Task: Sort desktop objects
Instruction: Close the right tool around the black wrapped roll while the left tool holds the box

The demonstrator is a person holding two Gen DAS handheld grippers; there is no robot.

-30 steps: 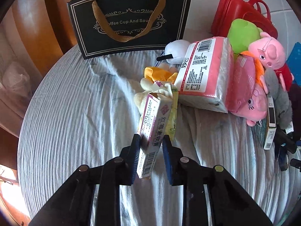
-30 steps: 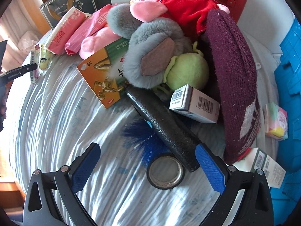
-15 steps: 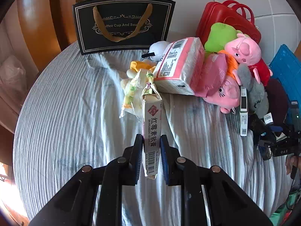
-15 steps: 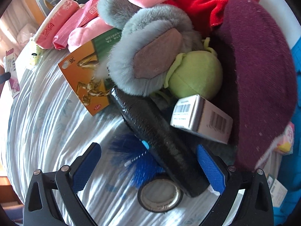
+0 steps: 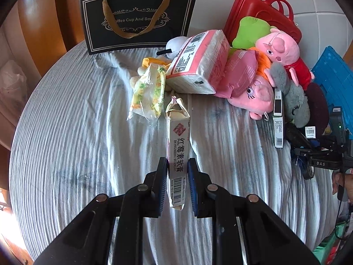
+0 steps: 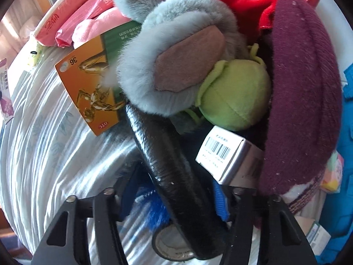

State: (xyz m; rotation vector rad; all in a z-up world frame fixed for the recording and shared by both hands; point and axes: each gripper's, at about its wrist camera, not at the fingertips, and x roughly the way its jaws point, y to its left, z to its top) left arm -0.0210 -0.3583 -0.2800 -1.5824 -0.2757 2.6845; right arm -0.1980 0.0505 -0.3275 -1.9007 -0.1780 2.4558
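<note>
Left claw [image 5: 178, 176] clamps the lower half of a slim ointment carton [image 5: 177, 152], jaws pressed flat on its two broad faces so that the box stands clear of the striped cloth of the worktop [image 5: 72, 137]; its torn flap points toward the pile. The carton hangs over bare cloth, apart from the yellow snack packet [image 5: 149, 92] and the pink tissue pack [image 5: 198, 64], which suggests it is being carried off to a separate group. Right claw [image 6: 174, 201] straddles a black wrapped roll [image 6: 167, 165]; its jaws have just been closing and stand partly open about it, and whether the pads yet bear on it cannot be told. The roll lies slanted, its upper end tucked beneath a grey plush toy [image 6: 176, 50] and beside a silver barcoded box [image 6: 227, 154], so the free lower end is the natural place to take it. A tape ring [image 6: 172, 245] lies under that end
</note>
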